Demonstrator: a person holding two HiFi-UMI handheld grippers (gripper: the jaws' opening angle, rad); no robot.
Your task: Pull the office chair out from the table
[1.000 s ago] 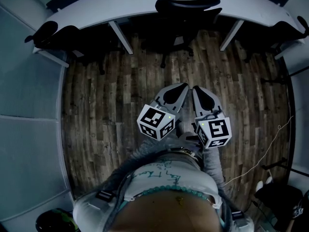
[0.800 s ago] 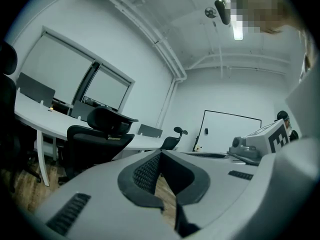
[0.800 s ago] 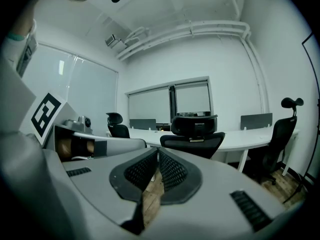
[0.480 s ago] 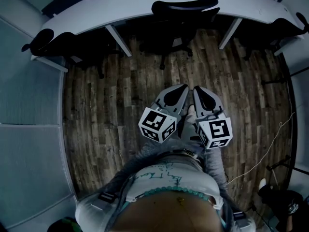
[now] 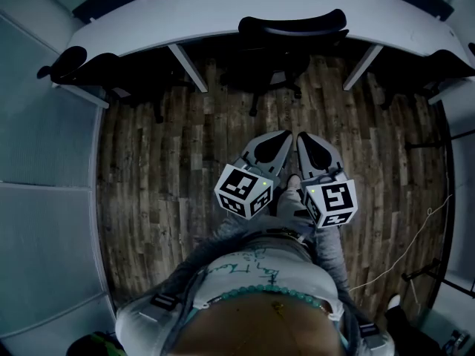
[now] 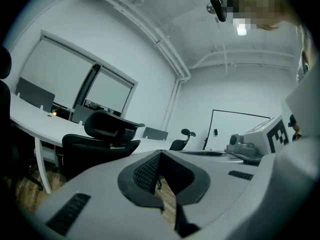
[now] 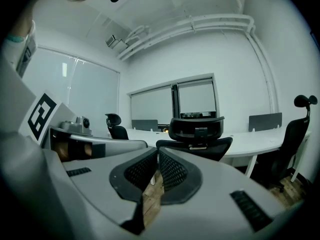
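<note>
Office chair (image 5: 291, 30) sits tucked under the curved table (image 5: 185, 17) at the head view's top centre, with open wood floor (image 5: 171, 154) between it and my left claw (image 5: 284, 135) and right claw (image 5: 303, 136). Left gripper view: jaws closed, empty, chair left of centre. Right gripper view: jaws closed, empty — chair dead centre, its base hidden behind them.

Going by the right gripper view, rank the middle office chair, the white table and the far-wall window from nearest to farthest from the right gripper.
1. Office chair, straight ahead, pushed in at the table.
2. Table, just behind the chair, running left to right.
3. Window, on the far wall beyond the table.
</note>
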